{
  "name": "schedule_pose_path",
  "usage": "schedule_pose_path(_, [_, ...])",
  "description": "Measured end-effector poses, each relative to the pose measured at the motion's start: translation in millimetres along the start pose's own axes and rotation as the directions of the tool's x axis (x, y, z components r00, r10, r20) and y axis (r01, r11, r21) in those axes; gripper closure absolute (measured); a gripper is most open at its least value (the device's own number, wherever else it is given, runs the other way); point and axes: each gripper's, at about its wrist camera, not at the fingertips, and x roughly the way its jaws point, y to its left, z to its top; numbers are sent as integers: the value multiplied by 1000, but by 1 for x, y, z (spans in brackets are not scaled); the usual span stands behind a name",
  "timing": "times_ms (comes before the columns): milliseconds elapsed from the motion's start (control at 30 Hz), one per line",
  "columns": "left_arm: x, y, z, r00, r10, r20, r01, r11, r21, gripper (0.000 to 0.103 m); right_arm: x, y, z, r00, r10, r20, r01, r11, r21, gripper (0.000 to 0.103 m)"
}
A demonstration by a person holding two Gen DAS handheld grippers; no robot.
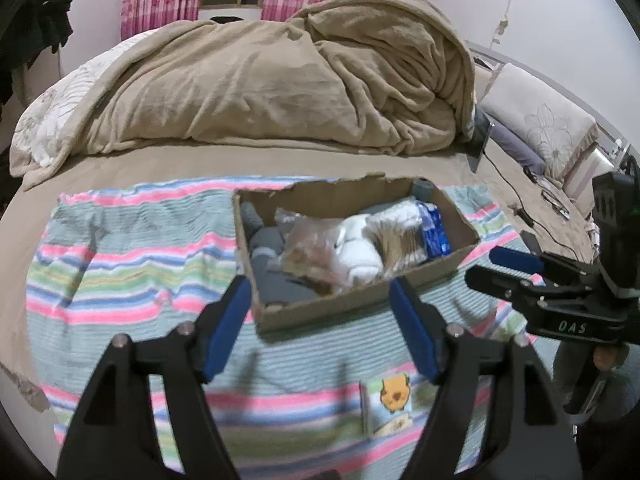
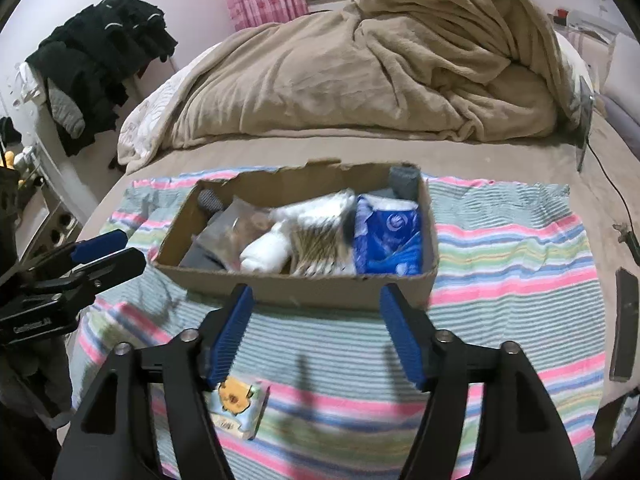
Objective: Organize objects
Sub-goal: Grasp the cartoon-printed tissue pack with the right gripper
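Observation:
An open cardboard box (image 1: 360, 304) (image 2: 296, 288) sits on a striped cloth (image 1: 120, 264) (image 2: 500, 264) on the bed. It holds a blue packet (image 2: 390, 240), a white bottle (image 2: 266, 252), cotton swabs (image 2: 320, 240), a clear bag (image 1: 308, 240) and grey items. A small tissue pack with a yellow cartoon face (image 1: 390, 404) (image 2: 236, 408) lies on the cloth in front of the box. My left gripper (image 1: 320, 316) is open and empty, just short of the box. My right gripper (image 2: 316, 320) is open and empty, also just short of the box, and shows from the side in the left wrist view (image 1: 504, 268).
A heaped tan blanket (image 1: 280, 80) (image 2: 380, 60) covers the back of the bed. A pillow (image 1: 540, 120), cables and glasses (image 1: 554, 200) lie at the right. A dark phone-like slab (image 2: 624, 324) lies right of the cloth. Dark clothes (image 2: 100, 52) hang at the left.

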Motion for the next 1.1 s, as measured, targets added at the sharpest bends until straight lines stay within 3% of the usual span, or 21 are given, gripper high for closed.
schedule_pose_path(300, [-20, 3, -29, 1000, 18, -11, -18, 1000, -17, 30, -7, 16, -15, 1000, 10, -12, -10, 1000, -9, 25])
schedule_pose_path(667, [-26, 15, -57, 999, 14, -40, -16, 998, -52, 30, 7, 35, -42, 996, 22, -83, -24, 999, -32, 25])
schedule_pose_path(1100, [-15, 25, -85, 996, -4, -90, -4, 996, -84, 30, 46, 55, -71, 974, 46, -223, -55, 998, -33, 24])
